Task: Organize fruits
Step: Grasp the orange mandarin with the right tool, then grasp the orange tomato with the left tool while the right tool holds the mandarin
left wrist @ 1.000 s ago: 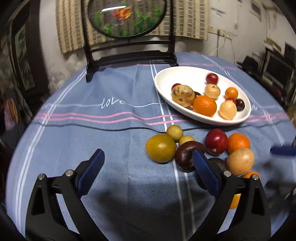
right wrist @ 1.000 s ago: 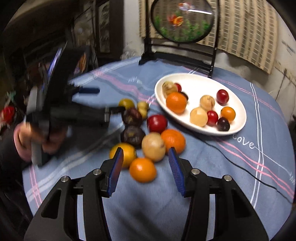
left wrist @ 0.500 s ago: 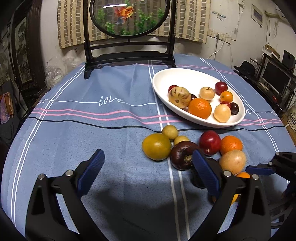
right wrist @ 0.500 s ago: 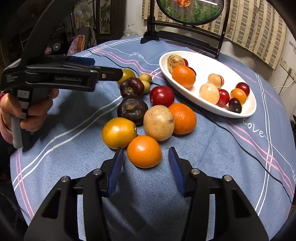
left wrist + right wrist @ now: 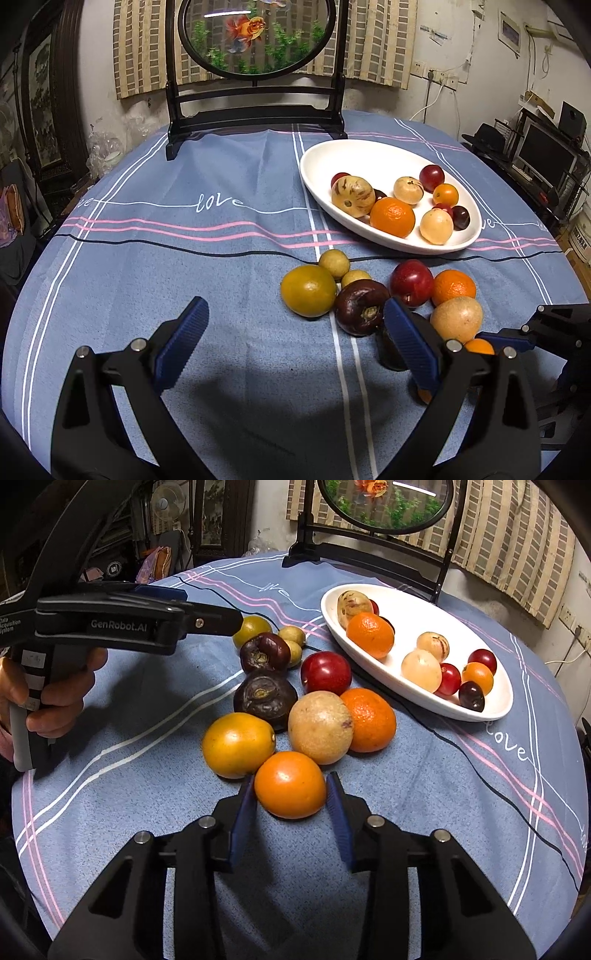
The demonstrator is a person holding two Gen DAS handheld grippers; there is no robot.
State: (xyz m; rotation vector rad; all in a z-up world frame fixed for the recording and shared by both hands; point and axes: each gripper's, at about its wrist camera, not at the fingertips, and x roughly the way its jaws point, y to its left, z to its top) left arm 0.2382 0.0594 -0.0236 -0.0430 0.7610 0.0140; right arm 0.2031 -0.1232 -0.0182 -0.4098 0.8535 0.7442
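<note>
A white oval plate (image 5: 325,155) (image 5: 491,709) at the far right of the blue tablecloth holds several fruits. A loose cluster lies in front of it: a yellow-green fruit (image 5: 308,290), two dark purple fruits (image 5: 264,652), a red plum (image 5: 325,672), a tan fruit (image 5: 320,726), oranges. My right gripper (image 5: 290,788) is open with its blue pads on either side of a small orange (image 5: 290,784), close to it or just touching. My left gripper (image 5: 293,321) is open and empty, low over the cloth left of the cluster.
A round goldfish screen on a black stand (image 5: 255,114) stands at the table's back edge. The left gripper's body and the hand holding it (image 5: 99,627) show at the left of the right wrist view. Shelves and monitors (image 5: 543,155) stand beyond the table's right side.
My right gripper has moved forward and down, so the small orange now sits between its pads. My left gripper has shifted slightly and steadied, still open.
</note>
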